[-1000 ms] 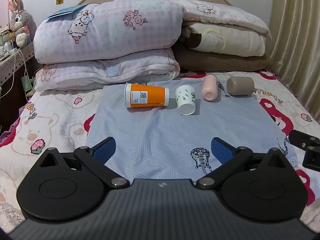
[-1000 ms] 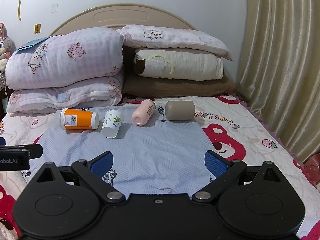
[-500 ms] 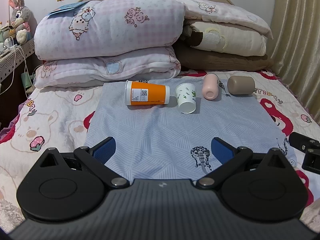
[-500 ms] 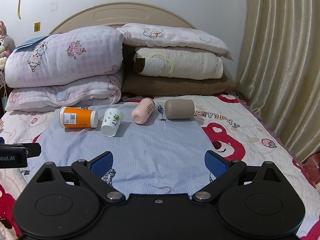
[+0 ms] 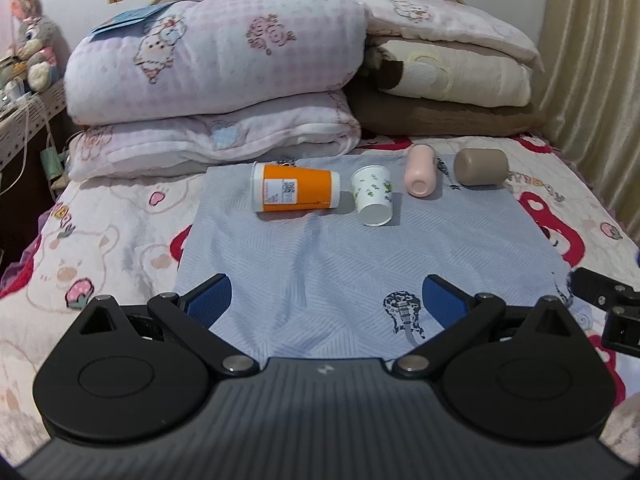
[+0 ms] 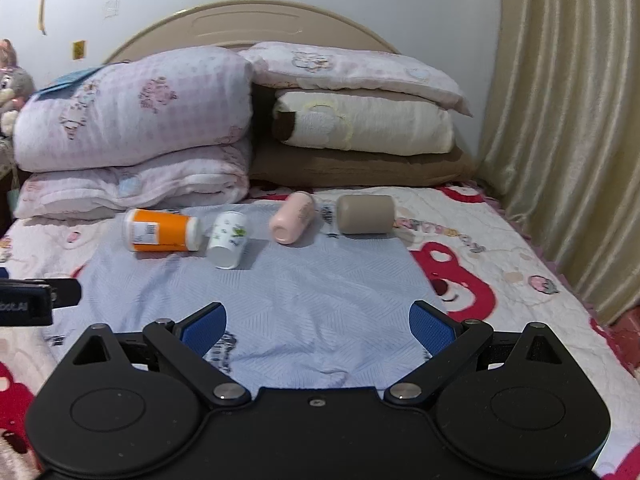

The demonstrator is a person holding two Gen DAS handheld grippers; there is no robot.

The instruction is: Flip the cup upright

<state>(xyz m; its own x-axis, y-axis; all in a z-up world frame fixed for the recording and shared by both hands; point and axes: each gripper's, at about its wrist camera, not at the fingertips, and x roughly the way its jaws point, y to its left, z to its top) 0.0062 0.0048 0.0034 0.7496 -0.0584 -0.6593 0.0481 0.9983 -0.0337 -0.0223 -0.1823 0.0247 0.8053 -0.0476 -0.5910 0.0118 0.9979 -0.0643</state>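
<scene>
Several cups lie on their sides in a row at the far edge of a light blue cloth (image 5: 340, 264): an orange paper cup (image 5: 294, 193), a white cup with green print (image 5: 373, 195), a pink cup (image 5: 419, 170) and a taupe cup (image 5: 480, 167). The right wrist view shows the same row: orange cup (image 6: 162, 230), white cup (image 6: 229, 239), pink cup (image 6: 291, 223), taupe cup (image 6: 365, 214). My left gripper (image 5: 326, 300) is open and empty, well short of the cups. My right gripper (image 6: 318, 322) is open and empty, also well short.
Folded quilts (image 5: 216, 80) and stacked pillows (image 5: 448, 68) stand right behind the cups against the headboard. A curtain (image 6: 568, 120) hangs at the right. A plush toy (image 5: 34, 40) and cables sit on a side table at the left. The cartoon bedsheet (image 5: 100, 240) surrounds the cloth.
Both grippers have drifted slightly, so the cups sit a little differently in view. The cups have not moved and both jaws stay open.
</scene>
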